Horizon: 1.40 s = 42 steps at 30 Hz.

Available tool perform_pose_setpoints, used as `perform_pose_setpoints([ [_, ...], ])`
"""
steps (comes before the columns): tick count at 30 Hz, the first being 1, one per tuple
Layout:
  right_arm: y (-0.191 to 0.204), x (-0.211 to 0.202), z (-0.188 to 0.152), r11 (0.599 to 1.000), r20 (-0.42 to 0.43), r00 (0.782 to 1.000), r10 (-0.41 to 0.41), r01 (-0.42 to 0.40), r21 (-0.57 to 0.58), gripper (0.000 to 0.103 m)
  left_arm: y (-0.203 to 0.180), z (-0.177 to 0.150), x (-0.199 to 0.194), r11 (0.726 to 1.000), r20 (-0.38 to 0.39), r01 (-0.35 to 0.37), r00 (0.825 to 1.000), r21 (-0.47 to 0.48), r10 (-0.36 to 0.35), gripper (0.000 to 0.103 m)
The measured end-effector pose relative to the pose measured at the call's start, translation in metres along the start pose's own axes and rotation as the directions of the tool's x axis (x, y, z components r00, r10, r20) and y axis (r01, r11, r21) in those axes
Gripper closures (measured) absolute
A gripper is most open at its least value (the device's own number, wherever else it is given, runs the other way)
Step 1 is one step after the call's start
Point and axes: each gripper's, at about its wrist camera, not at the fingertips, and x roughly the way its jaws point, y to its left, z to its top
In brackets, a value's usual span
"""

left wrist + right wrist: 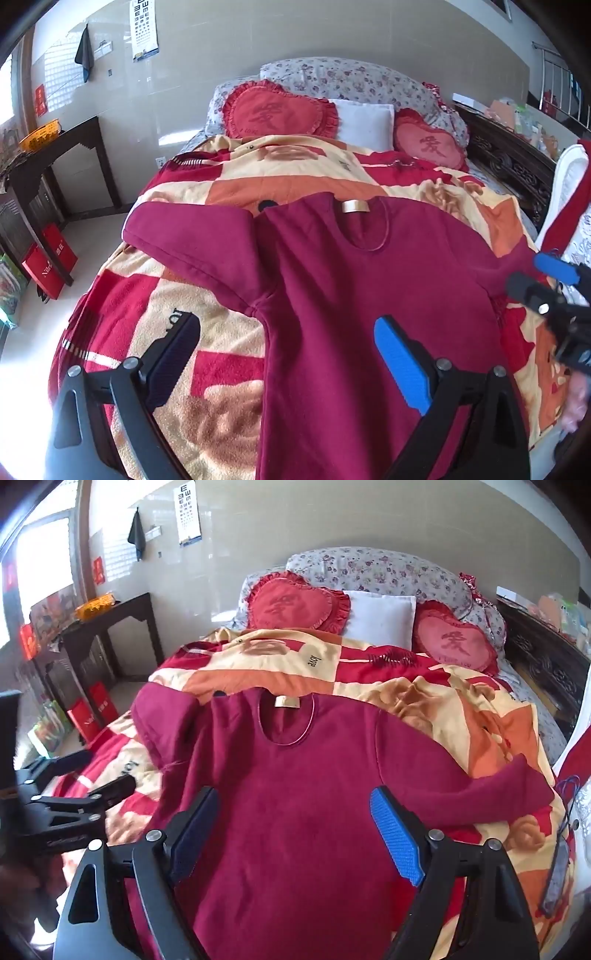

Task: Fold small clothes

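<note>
A dark red long-sleeved top [354, 295] lies flat, front up, on the patterned blanket, neck with a gold label toward the pillows. Its left sleeve [192, 236] spreads out to the left; its right sleeve [480, 786] lies out to the right. My left gripper [291, 347] is open and empty above the top's left side. My right gripper [295, 823] is open and empty above the chest of the top [295, 794]. The right gripper shows at the right edge of the left wrist view [546, 284]; the left gripper shows at the left of the right wrist view [92, 775].
The bed's red, orange and cream blanket [221, 354] lies under the top. Two red heart cushions [277, 114] and a white pillow [364, 122] sit at the head. A dark wooden table [55, 166] and red bags [48, 258] stand left. A carved wooden bed frame [513, 162] runs on the right.
</note>
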Motion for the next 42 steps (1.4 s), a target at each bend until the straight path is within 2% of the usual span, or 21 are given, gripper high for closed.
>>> perform_pose_setpoints([
  [3, 0.012, 0.024, -0.007, 1.0, -0.014, 0.999, -0.029, 0.029, 0.003, 0.035, 0.0, 0.0, 0.012, 1.0, -0.01, -0.014, 1.0, -0.003, 0.014, 0.005],
  [5, -0.001, 0.047, -0.016, 0.999, -0.002, 1.0, -0.021, 0.021, 0.03, 0.035, -0.001, 0.001, 0.021, 1.0, -0.028, -0.008, 1.0, -0.013, 0.008, 0.005],
  [7, 0.007, 0.056, -0.016, 0.998, -0.02, 1.0, -0.022, 0.023, 0.065, 0.035, -0.001, 0.001, 0.028, 1.0, -0.034, -0.007, 0.999, -0.02, 0.006, 0.005],
  [10, -0.003, 0.066, -0.015, 0.996, -0.021, 0.998, -0.06, 0.061, 0.072, 0.035, -0.005, 0.003, 0.038, 1.0, -0.041, -0.009, 0.999, -0.025, 0.008, 0.005],
  [12, -0.01, 0.07, -0.021, 0.992, -0.042, 0.996, -0.085, 0.088, 0.092, 0.035, -0.009, 0.004, 0.044, 1.0, -0.051, -0.002, 0.999, -0.025, 0.001, 0.005],
  [16, -0.023, 0.078, -0.02, 0.988, -0.011, 0.997, -0.077, 0.077, 0.136, 0.035, -0.015, 0.004, 0.054, 1.0, -0.061, -0.008, 0.998, -0.016, 0.007, 0.005],
  [19, -0.028, 0.081, -0.022, 0.986, -0.03, 0.995, -0.09, 0.094, 0.141, 0.035, -0.018, 0.005, 0.06, 1.0, -0.068, -0.009, 0.998, -0.016, 0.008, 0.005],
  [28, -0.029, 0.095, -0.027, 0.983, -0.061, 0.994, -0.088, 0.097, 0.153, 0.035, -0.022, 0.006, 0.077, 1.0, -0.096, -0.018, 0.995, -0.025, 0.015, 0.005],
  [42, -0.035, 0.112, -0.026, 0.978, -0.079, 0.994, -0.071, 0.085, 0.192, 0.035, -0.025, 0.011, 0.087, 0.999, -0.113, 0.019, 0.993, -0.051, -0.024, 0.005],
])
